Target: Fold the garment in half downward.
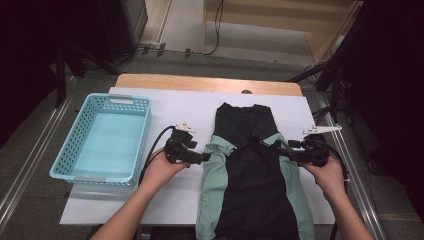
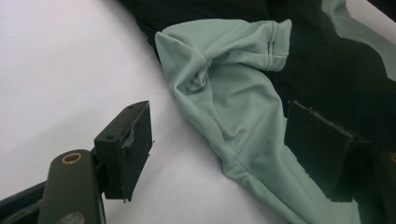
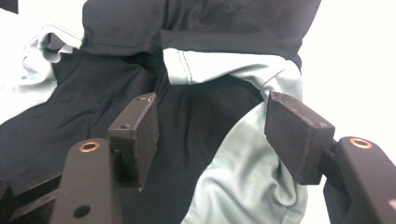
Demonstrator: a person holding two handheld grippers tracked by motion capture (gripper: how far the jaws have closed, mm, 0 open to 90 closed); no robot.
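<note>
A black shirt (image 1: 250, 175) with mint-green side panels and sleeves lies flat on a white sheet (image 1: 170, 107), its neck pointing away from me. My left gripper (image 1: 204, 157) sits at the shirt's left edge. In the left gripper view its jaws stand apart, the left gripper (image 2: 224, 149) open over the crumpled green sleeve (image 2: 224, 88). My right gripper (image 1: 283, 150) is at the shirt's right edge by the other sleeve. In the right gripper view the right gripper (image 3: 217, 137) is open above black and green cloth, with the folded green sleeve (image 3: 224, 70) just beyond the jaws.
A light-blue plastic basket (image 1: 120, 98) stands on the left of the sheet, with nothing in it. The wooden table edge (image 1: 200, 82) runs along the back. Cables and dark stands lie on the floor beyond the table.
</note>
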